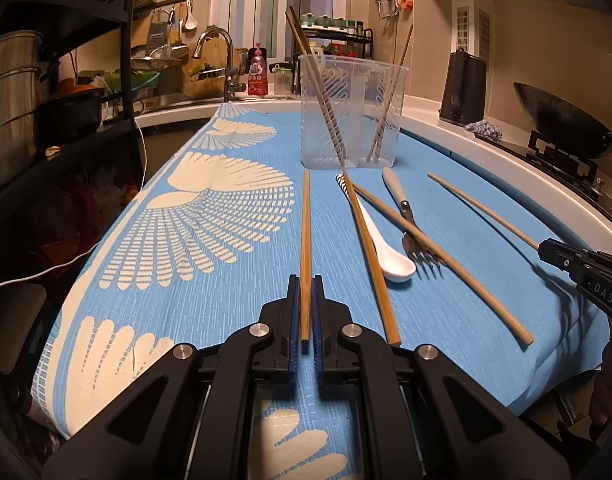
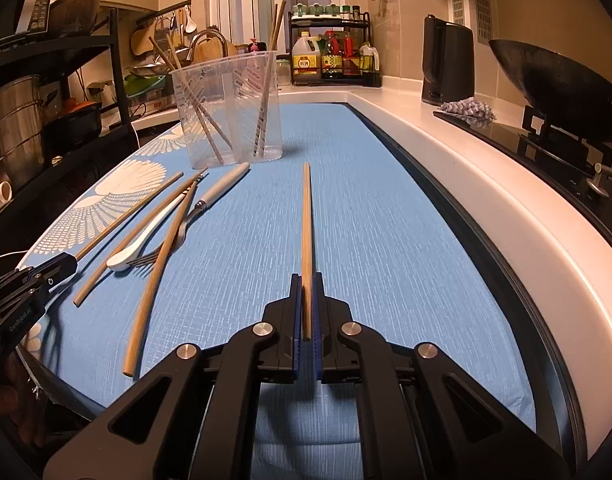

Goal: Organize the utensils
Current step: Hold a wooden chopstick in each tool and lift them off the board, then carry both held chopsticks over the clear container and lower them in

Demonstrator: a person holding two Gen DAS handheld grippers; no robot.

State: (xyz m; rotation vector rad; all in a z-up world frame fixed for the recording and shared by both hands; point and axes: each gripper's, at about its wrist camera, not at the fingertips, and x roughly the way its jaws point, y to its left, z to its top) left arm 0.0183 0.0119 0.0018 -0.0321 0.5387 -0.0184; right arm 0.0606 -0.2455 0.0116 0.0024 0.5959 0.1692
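Observation:
My left gripper (image 1: pixel 306 280) is shut on a wooden chopstick (image 1: pixel 305 224) that points toward the clear plastic holder (image 1: pixel 352 120), which has several chopsticks standing in it. My right gripper (image 2: pixel 306 278) is shut on another chopstick (image 2: pixel 306 216), the one furthest right on the cloth. Between them on the blue cloth lie two loose chopsticks (image 1: pixel 370 256) (image 1: pixel 446 260), a white spoon (image 1: pixel 388 252) and a fork (image 1: pixel 410 220). Each gripper shows in the other's view: the right gripper (image 1: pixel 546 246) at the right edge, the left gripper (image 2: pixel 71 259) at the left edge.
A blue patterned cloth (image 2: pixel 386 240) covers the worktop. A white counter rim (image 2: pixel 506 184) runs along the right, with a wok (image 2: pixel 554 76) on the stove and a black kettle (image 2: pixel 446 64) behind. A dark shelf with steel pots (image 1: pixel 13 100) stands at the left, a sink tap (image 1: pixel 225 60) at the back.

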